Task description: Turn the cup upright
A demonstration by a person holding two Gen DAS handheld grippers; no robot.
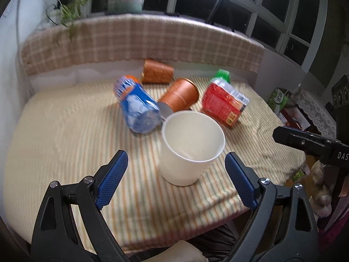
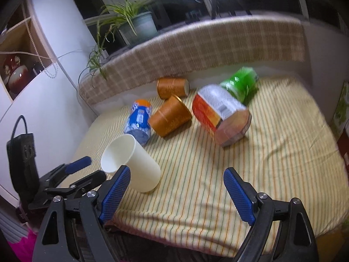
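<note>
The only writing that can be read is the white letters "DAS" on the black body of the right gripper (image 1: 309, 140) at the edge of the left wrist view; the labels on the blue plastic bottle (image 1: 136, 106) and the red-labelled bottle with a green cap (image 1: 224, 102) are too blurred to read. The white paper cup (image 1: 192, 148) stands mouth-up on the striped yellow tablecloth (image 1: 65, 131), tilted a little. It sits just beyond the left gripper (image 1: 176, 163), between its blue pads, which stand wide apart and do not touch it. The right gripper's jaws are also spread, with the cup left of them. Two orange-brown paper cups (image 2: 170, 115) lie on their sides behind.
</note>
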